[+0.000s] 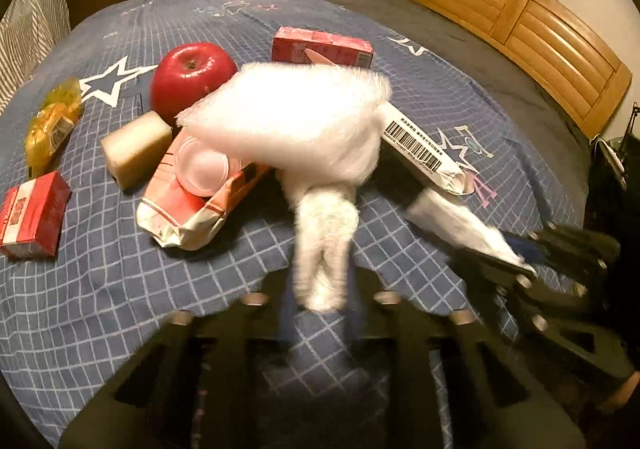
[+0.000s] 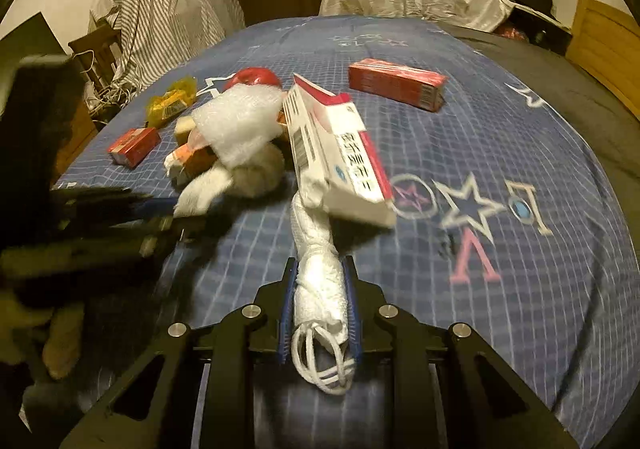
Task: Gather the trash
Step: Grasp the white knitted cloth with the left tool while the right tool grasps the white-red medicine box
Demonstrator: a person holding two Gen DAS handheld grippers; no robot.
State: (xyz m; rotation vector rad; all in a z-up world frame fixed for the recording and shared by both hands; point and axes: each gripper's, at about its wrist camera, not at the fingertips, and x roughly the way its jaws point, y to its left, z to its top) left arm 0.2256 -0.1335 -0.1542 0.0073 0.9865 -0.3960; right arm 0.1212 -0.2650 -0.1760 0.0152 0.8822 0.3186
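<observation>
My left gripper (image 1: 320, 301) is shut on a twisted end of a white bubble-wrap piece (image 1: 296, 117), which hangs blurred above the bed. My right gripper (image 2: 320, 289) is shut on the twisted white end and cord handle of a white bag (image 2: 320, 281); a white and red paper package (image 2: 340, 145) with a barcode sits at its far end. The same package (image 1: 420, 145) shows right of the wrap. A crumpled pink and white carton (image 1: 192, 193) lies under the wrap. The right gripper (image 1: 532, 261) appears at the right in the left wrist view.
On the blue checked bedspread (image 1: 100, 289) lie a red apple (image 1: 192, 77), a beige block (image 1: 136, 145), a yellow wrapper (image 1: 52, 125), a small red box (image 1: 32, 213) and a long red box (image 1: 320, 47). A wooden headboard (image 1: 532, 29) stands at the right.
</observation>
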